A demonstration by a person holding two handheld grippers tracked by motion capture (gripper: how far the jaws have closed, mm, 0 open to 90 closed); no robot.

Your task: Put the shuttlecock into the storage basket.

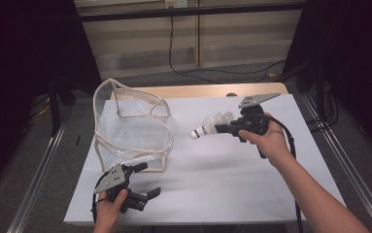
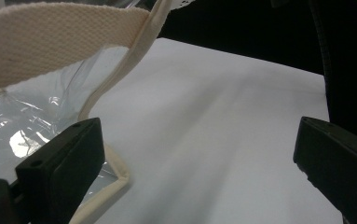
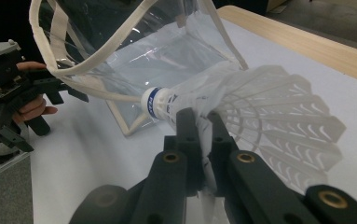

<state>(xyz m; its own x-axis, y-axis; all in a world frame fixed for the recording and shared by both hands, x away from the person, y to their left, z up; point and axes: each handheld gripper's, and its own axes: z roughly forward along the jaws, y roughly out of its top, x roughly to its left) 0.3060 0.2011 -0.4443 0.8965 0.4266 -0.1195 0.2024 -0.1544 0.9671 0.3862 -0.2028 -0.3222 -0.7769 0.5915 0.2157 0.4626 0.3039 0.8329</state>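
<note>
The shuttlecock (image 1: 209, 127) hangs above the white table (image 1: 222, 179), pinched by its feather skirt in the right gripper (image 1: 222, 129), cork nose toward the clear bag (image 1: 130, 126). In the right gripper view the 2 black jaws press together on the skirt (image 3: 260, 112) just behind the blue-banded cork. The bag stands near the table's left side, its cream-trimmed mouth sagging but open. The left gripper (image 1: 147, 180) waits beside the bag's near corner, jaws spread wide with nothing between them — one jaw sits just beside the cream edging (image 2: 115, 168).

To do this step well, I would carry the shuttlecock cork-first over the rim and let go only once it is well inside. The soft rim may fold — steadying the edging with the left gripper would help. A gentle grip spares the feathers.
</note>
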